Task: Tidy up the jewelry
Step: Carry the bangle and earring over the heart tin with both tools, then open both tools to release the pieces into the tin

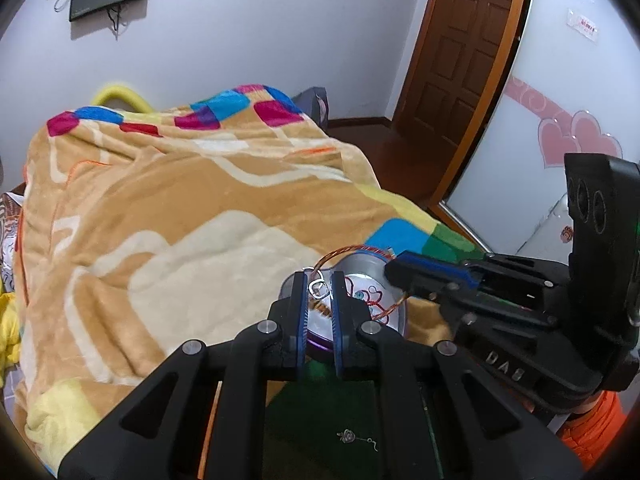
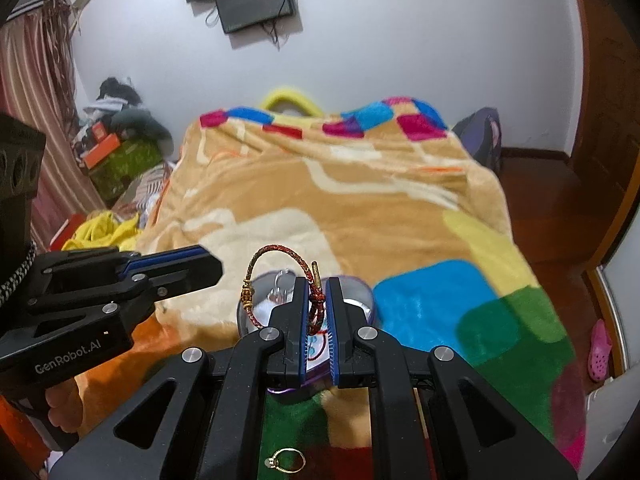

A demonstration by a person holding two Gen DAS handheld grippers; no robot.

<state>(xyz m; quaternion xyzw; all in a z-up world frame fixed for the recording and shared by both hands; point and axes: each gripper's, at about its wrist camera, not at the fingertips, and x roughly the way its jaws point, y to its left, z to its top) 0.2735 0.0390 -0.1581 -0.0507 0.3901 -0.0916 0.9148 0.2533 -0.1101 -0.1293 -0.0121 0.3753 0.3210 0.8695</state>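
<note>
A round silver tin (image 1: 372,276) with purple rim and heart pattern inside lies on the blanket; it also shows in the right wrist view (image 2: 356,300). My right gripper (image 2: 318,292) is shut on a red braided bracelet (image 2: 280,254) with gold beads, held above the tin. My left gripper (image 1: 319,284) is shut on a small silver earring (image 1: 318,286) over the tin's near edge. The right gripper also shows in the left wrist view (image 1: 394,266), the bracelet (image 1: 344,252) looping from it. A silver pendant earring (image 1: 356,437) and a gold ring (image 2: 286,460) lie on the blanket below the grippers.
A tan blanket (image 2: 360,200) with coloured squares covers the bed. Clothes and boxes (image 2: 116,144) pile up at the left wall. A wooden door (image 1: 460,60) and wood floor lie to the right, with a pink shoe (image 2: 600,350) on the floor.
</note>
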